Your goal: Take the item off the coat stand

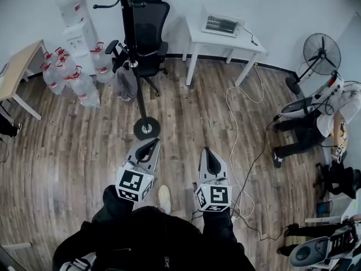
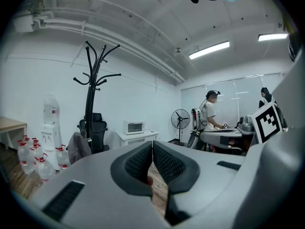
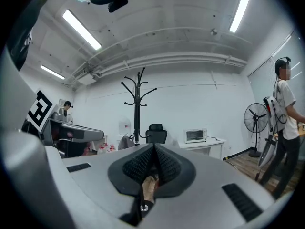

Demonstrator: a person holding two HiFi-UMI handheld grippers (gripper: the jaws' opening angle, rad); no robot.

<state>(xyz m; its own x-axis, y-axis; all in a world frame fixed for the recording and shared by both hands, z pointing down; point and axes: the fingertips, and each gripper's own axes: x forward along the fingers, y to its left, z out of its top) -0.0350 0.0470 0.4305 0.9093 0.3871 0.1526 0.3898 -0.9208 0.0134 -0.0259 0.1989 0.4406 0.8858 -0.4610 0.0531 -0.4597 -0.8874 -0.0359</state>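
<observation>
Water bottles (image 1: 70, 78) stood clustered on the floor at far left, beside a water dispenser (image 1: 76, 27). Just right of them was the black coat stand (image 1: 128, 33), its round foot on the wood floor (image 1: 67, 151). A grey fabric item (image 1: 125, 83) hung low on the pole, close to an office chair (image 1: 151, 24); whether bag or garment, could not tell. It was not yet off the stand, and nothing touched it.

Nearer the person, the left claw (image 1: 151, 144) pointed toward the stand's foot but was well apart from the item; its jaws were pressed together with nothing between them. The right claw (image 1: 207, 151), alongside it, was likewise closed tight and empty.

Further right were a white table (image 1: 251, 45) carrying a toaster oven (image 1: 221, 25), then a standing fan (image 1: 321, 54).

Judgement: task barely begun. All the real work remained: approach the stand, spread a claw, grip the item, lift it clear of its hook.
</observation>
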